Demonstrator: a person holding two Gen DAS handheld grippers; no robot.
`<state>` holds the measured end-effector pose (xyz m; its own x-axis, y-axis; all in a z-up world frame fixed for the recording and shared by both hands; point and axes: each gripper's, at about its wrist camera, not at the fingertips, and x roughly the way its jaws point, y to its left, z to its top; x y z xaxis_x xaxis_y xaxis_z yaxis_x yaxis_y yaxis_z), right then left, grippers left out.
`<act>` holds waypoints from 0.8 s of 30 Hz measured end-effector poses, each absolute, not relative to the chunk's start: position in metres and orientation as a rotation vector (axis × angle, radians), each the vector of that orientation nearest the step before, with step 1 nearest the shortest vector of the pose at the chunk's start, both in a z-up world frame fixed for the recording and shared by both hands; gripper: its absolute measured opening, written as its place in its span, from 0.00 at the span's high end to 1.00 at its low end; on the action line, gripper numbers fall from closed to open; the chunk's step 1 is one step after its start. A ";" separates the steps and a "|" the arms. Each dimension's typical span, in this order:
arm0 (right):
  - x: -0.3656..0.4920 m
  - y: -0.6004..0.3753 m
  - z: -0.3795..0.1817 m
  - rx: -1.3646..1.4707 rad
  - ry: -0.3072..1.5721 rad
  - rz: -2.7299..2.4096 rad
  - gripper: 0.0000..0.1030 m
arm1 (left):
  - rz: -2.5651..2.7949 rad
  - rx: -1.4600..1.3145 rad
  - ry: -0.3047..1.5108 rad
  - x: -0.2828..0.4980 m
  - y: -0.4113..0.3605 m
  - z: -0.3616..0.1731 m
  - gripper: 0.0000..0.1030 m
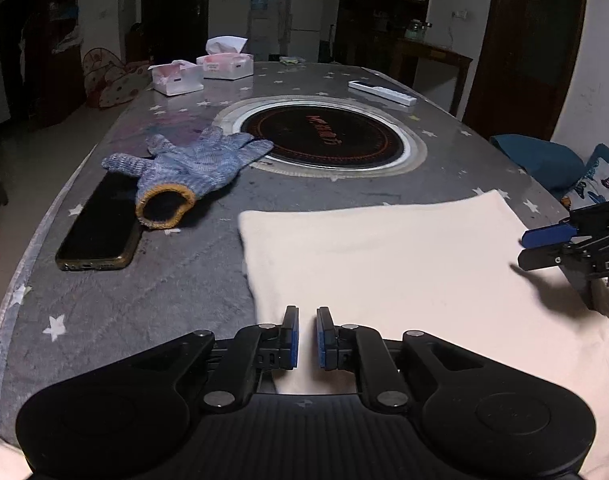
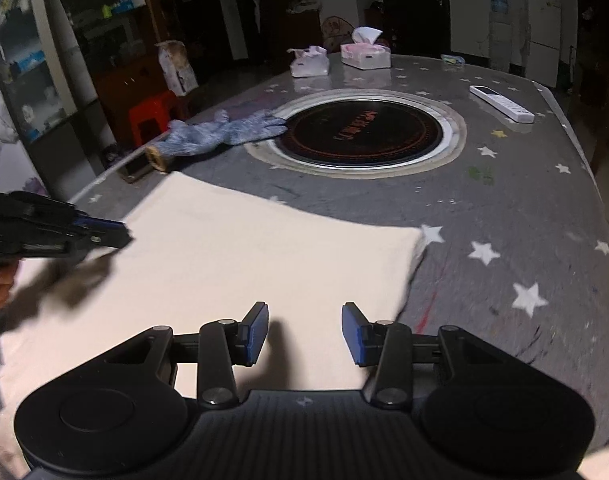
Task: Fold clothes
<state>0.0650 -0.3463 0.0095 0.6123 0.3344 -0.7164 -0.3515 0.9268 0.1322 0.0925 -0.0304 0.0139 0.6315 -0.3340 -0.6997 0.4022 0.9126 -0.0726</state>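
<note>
Left wrist view: glove (image 1: 192,168) and phone (image 1: 100,224) lie beside cloth (image 1: 384,248).

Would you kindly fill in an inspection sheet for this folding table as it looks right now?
Surface: grey star-print table cover with a round black hotplate set in the middle.
Job's things: cream garment lying flat at the near edge.
Clutter: blue knit glove partly on a dark phone; two tissue packs; white remote.
Grippers: left gripper over the garment, jaws nearly closed with a narrow gap, nothing visibly between them; right gripper over the garment, jaws apart and empty.
Cables: nothing seen.
Surroundings: dim room, white fridge, water dispenser, red stool, shelves.
</note>
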 end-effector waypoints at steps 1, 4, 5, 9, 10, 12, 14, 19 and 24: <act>0.069 -0.348 0.007 -0.025 0.824 0.381 0.60 | -0.417 0.091 0.781 0.095 -0.029 0.013 0.89; 0.076 -0.352 0.004 -0.017 0.813 0.366 0.60 | -0.408 0.089 0.782 0.100 -0.028 0.014 0.89; 0.078 -0.353 0.004 -0.016 0.810 0.362 0.60 | -0.406 0.089 0.783 0.102 -0.028 0.014 0.89; 0.077 -0.355 0.009 -0.019 0.806 0.368 0.60 | -0.401 0.102 0.778 0.102 -0.029 0.016 0.89; 0.073 -0.354 0.012 -0.031 0.803 0.376 0.60 | -0.404 0.110 0.773 0.098 -0.030 0.017 0.88; 0.062 -0.352 0.017 -0.044 0.801 0.393 0.57 | -0.418 0.116 0.762 0.087 -0.032 0.021 0.86; 0.047 -0.348 0.023 -0.058 0.793 0.413 0.54 | -0.434 0.120 0.751 0.076 -0.034 0.024 0.85; 0.003 -0.335 0.036 -0.082 0.770 0.469 0.54 | -0.486 0.125 0.731 0.035 -0.040 0.029 0.80; -0.042 -0.313 0.038 -0.124 0.740 0.514 0.53 | -0.516 0.164 0.702 -0.007 -0.051 0.028 0.77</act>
<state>-0.0420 -0.3133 0.0376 0.6214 0.4031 -0.6719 -0.4890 0.8695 0.0695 -0.0065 -0.0511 0.0279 0.6445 -0.3970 -0.6534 0.5046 0.8629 -0.0265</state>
